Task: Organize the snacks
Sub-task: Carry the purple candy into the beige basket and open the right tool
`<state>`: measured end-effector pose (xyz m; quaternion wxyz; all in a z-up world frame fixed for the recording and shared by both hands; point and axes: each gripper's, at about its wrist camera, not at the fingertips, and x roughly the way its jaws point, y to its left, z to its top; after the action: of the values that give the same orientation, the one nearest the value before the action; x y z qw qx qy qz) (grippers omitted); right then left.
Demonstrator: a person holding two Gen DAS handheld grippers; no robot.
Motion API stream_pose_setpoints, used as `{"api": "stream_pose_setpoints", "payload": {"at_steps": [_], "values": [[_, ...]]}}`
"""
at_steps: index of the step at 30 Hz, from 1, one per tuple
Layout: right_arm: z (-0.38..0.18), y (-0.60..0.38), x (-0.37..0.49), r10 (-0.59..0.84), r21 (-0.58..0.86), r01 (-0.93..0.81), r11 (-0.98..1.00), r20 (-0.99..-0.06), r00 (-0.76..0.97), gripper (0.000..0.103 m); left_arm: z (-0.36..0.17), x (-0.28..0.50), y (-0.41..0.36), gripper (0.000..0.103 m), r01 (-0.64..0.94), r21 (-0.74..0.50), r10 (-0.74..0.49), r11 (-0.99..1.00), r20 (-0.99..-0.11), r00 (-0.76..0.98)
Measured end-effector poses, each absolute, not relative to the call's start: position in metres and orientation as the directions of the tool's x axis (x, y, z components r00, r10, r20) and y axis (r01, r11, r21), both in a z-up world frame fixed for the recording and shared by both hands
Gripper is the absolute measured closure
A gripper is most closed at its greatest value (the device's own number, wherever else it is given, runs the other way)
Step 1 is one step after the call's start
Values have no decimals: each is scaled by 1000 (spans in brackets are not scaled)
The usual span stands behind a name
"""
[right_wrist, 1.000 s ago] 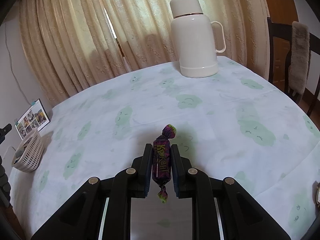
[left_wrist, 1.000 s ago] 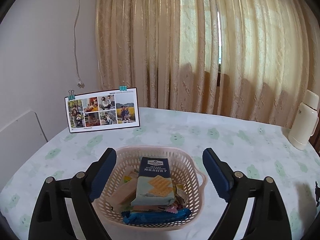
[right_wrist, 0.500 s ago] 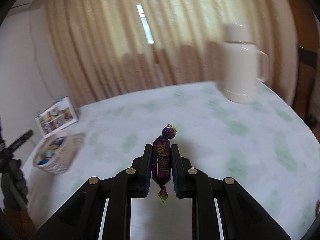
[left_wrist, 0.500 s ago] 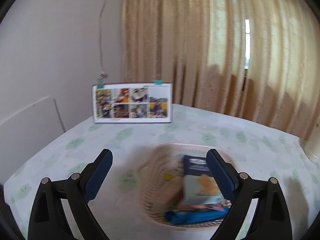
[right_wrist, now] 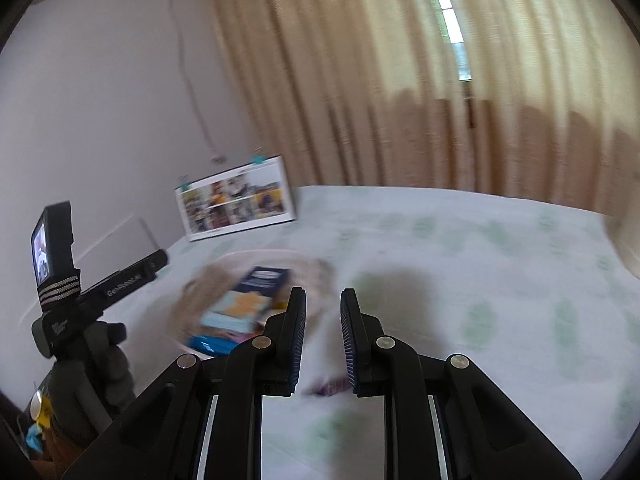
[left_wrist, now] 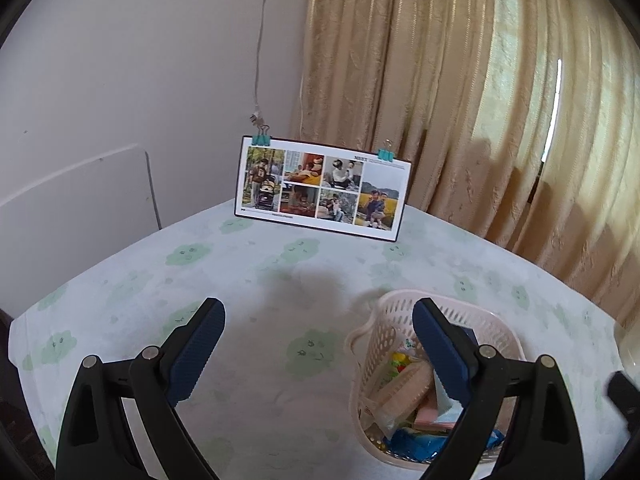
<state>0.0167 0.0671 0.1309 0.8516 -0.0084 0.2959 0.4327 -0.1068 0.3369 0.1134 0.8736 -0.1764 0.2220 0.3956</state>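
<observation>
Left gripper (left_wrist: 316,312) is spread wide with nothing in between the blue pads, just bare tablecloth under it. It hangs over the worktop (left_wrist: 240,280), which has a white cloth printed with little green clouds.

The pale pink basket (left_wrist: 380,332) sits just to the right of it, partly hidden behind the right-side finger. It's already got a bunch of snacks in it: a blue wrapper (left_wrist: 416,444) at the near end, a pink pack (left_wrist: 432,416) and some beige biscuit-looking pieces on top. From the right wrist view you also see a navy and light-blue cracker packet (right_wrist: 248,300) lying on the pile, though that whole view is pretty smeared.

Right gripper (right_wrist: 322,294) has its jaws pulled close together, only a narrow gap. The purple candy (right_wrist: 328,388) shows as a blur low down between the pads, near their base, up against the right-side pad, so it looks pinched there. This gripper sits just to the right of the basket and above the worktop.

At the far edge of the worktop a photo card (left_wrist: 324,188) stands upright with 2 teal binder clips (left_wrist: 261,140) on its top edge. A beige curtain (left_wrist: 440,100) hangs behind it.
</observation>
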Motion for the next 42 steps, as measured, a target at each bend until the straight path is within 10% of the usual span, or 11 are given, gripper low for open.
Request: {"api": "stream_pose_setpoints", "payload": {"at_steps": [17, 21, 33, 42], "values": [[38, 98, 53, 555, 298, -577, 761, -759, 341, 81, 116, -111, 340, 10, -753, -165, 587, 637, -528, 613], [28, 110, 53, 564, 315, -586, 747, -767, 307, 62, 116, -113, 341, 10, -753, -171, 587, 636, -527, 615], [17, 142, 58, 607, 359, -615, 703, -753, 255, 62, 114, -113, 341, 10, -747, -181, 578, 640, -526, 623], [15, 160, 30, 493, 97, -702, 705, -779, 387, 62, 114, -114, 343, 10, -746, -190, 572, 639, -532, 625]]}}
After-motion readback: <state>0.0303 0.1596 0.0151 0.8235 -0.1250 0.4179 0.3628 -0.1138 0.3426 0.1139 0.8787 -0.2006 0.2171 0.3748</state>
